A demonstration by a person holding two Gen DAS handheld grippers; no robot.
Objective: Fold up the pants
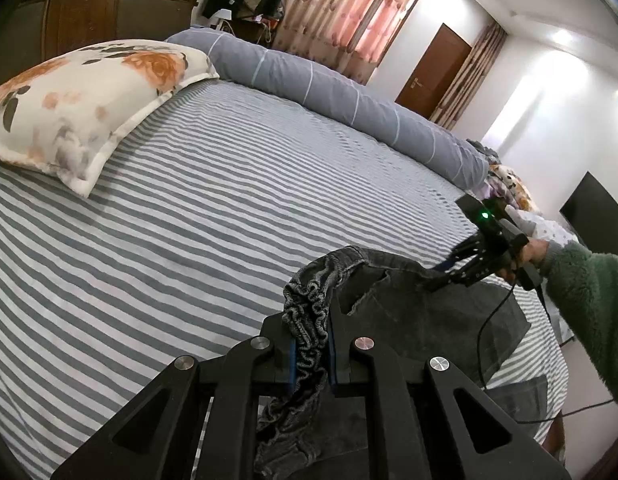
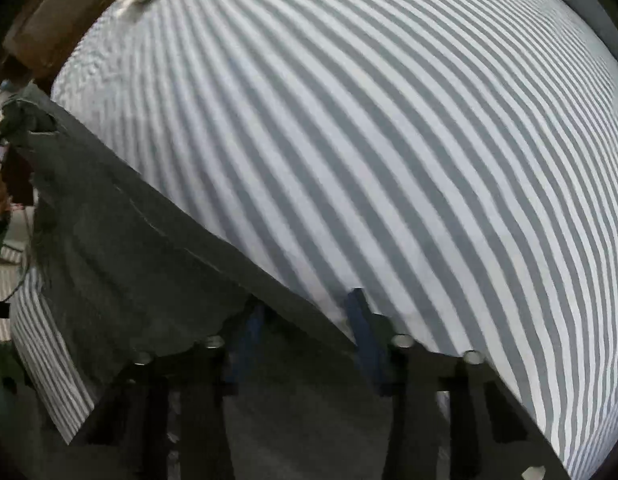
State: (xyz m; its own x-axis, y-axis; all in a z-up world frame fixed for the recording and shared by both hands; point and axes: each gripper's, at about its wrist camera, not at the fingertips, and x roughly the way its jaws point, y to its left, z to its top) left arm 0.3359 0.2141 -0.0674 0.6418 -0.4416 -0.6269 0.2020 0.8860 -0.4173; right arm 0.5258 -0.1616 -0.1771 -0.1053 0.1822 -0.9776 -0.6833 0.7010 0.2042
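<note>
Left tongs [image 1: 312, 354]: squeezing the pants [image 1: 409, 304] waistband tight, bottom middle.
Right tongs [image 2: 309, 320]: gaping apart around the pants edge, not pinching.
Bed [image 1: 189, 208]: lying under everything.

Black gripper linkages, silver screws, blue-padded fingers [image 1: 292, 364]; green LED, black cable, seemingly fleecy green sleeve [image 1: 589, 292]

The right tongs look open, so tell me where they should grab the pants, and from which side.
Grip the straight top edge of the pants where it runs between the open right tongs, coming in from the near side of the bed. The left tongs already clamp the gathered waistband, so the edge hangs taut.
</note>
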